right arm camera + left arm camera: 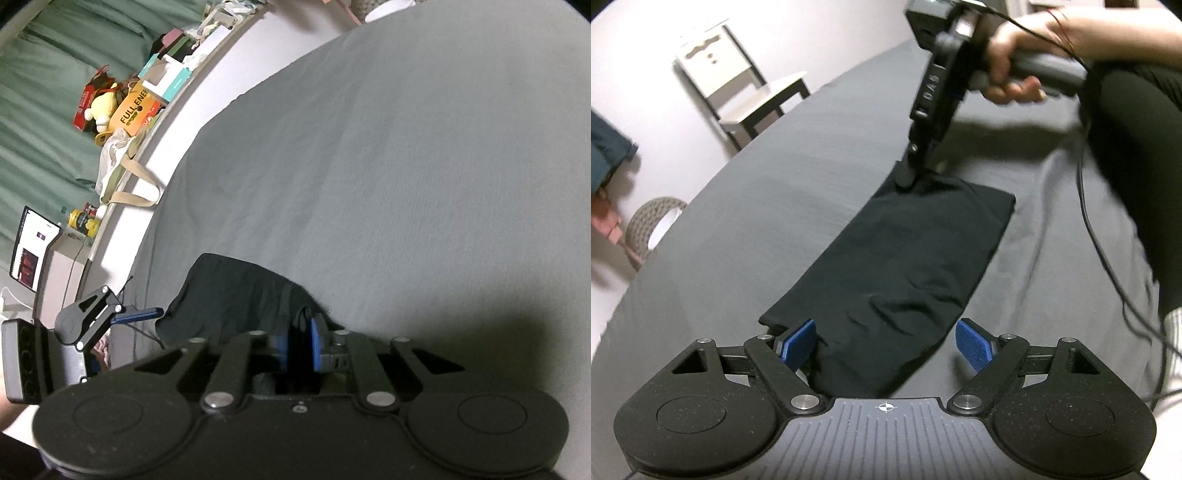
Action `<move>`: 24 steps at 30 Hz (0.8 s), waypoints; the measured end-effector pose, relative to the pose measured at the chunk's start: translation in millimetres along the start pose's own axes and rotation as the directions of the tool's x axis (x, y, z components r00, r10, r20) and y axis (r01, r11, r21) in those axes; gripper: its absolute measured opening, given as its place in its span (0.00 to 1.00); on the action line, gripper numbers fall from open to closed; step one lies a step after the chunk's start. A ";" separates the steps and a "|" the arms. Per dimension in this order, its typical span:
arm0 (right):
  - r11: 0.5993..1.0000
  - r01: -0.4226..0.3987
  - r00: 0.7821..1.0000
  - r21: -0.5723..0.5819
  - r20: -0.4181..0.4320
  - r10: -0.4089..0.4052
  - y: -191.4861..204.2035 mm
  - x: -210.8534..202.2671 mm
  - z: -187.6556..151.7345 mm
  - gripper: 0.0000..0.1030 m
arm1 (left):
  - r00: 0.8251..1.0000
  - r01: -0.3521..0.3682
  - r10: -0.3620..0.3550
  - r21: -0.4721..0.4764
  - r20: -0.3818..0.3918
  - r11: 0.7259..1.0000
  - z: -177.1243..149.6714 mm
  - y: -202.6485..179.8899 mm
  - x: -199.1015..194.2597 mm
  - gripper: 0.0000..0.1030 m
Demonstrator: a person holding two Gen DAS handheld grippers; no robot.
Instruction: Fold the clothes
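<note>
Grey bed sheet under me, folded black garment between my tools, my left tool spread wide at its near end, my right tool clenched on its far corner.

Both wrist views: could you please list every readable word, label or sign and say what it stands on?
"DAS": vertical on the right gripper's black body.
"FULL ENE", cut off: on the orange box.
Red box print: too blurred.
Lit screen text: too small.
</note>
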State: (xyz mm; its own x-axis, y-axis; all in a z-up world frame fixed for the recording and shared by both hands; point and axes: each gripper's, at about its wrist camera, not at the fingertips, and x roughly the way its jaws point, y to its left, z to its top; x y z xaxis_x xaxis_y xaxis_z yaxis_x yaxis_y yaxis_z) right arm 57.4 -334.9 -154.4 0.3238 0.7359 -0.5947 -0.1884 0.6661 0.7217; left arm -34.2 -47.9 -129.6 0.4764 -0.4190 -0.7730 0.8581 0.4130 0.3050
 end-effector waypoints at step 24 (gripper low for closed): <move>0.998 0.005 0.999 0.069 0.052 -0.008 -11.0 -7.7 -14.4 0.06 | 1.000 -0.016 0.017 -0.243 0.000 0.970 -23.0 12.7 32.7 0.81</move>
State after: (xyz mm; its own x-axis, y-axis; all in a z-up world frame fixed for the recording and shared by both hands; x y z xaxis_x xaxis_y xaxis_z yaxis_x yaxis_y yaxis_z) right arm 43.6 -346.1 -162.9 0.3729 0.7230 -0.5816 -0.1222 0.6596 0.7417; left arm -12.1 -37.7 -163.8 0.4908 -0.4118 -0.7678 0.7781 0.6037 0.1736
